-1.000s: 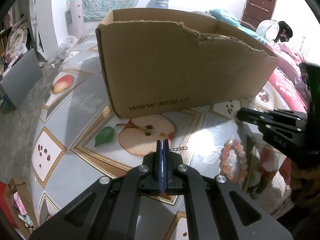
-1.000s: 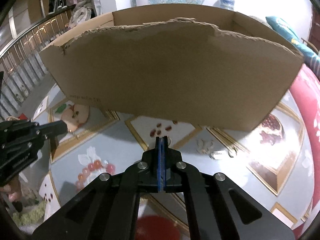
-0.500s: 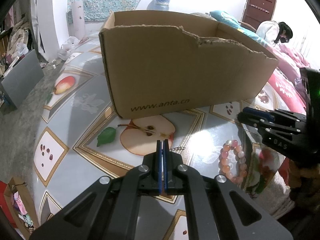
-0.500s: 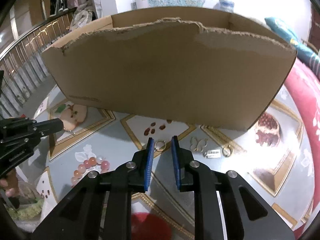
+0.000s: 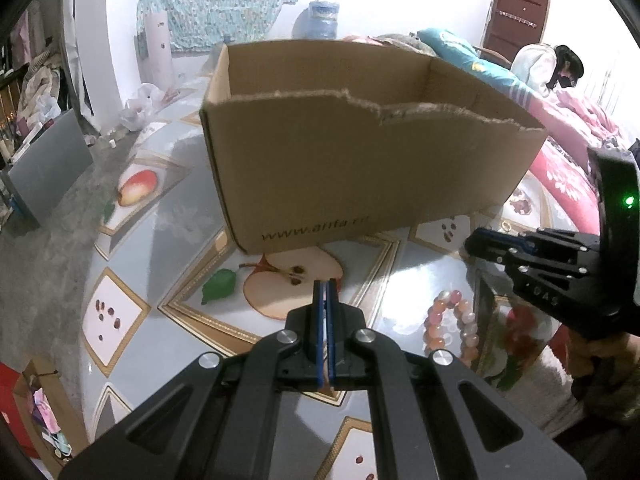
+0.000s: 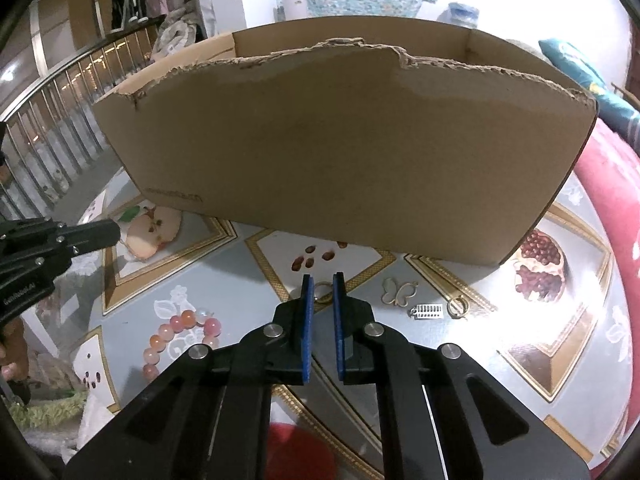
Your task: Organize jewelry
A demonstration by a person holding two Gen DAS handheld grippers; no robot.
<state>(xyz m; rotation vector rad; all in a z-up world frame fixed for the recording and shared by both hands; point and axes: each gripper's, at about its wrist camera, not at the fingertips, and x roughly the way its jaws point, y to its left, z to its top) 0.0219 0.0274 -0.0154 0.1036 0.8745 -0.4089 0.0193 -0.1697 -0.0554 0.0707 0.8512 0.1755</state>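
On the fruit-patterned tablecloth (image 6: 224, 280), from the right wrist view, the left gripper (image 6: 116, 233) reaches in at nine o'clock with its dark fingers pressed together, nothing seen between them. In its own view the left gripper (image 5: 324, 286) is clenched, blue pads flat against each other, tips aimed down toward the printed apple half at twelve o'clock. Whether the tips touch the cloth cannot be told.

At about eight o'clock from the right gripper lies the bead bracelet (image 6: 176, 338), pink and orange beads in a loop, partly hidden behind the gripper's body. The left wrist view shows the same bead bracelet (image 5: 450, 326) at three o'clock from the left tips, flat on the cloth.

The right gripper (image 6: 322, 282) is closing, a narrow gap left between its blue pads. A small gold ring (image 6: 322, 293) sits in that gap at the tips, lying flat on the cloth; the pads do not yet press on it. The gripper tilts downward, pointing toward the box at twelve o'clock. In the left wrist view the right gripper (image 5: 474, 242) comes in from three o'clock, held by a hand (image 5: 600, 364) at the right edge.

Farther right, at two o'clock from the right tips, lie a butterfly pendant (image 6: 398, 291), a small silver clip (image 6: 429, 312) with its long axis left to right, and another gold ring (image 6: 457, 307), all apart from each other.

Behind everything stands the cardboard box (image 6: 344, 152), open-topped, torn along its near rim, long side facing the grippers.
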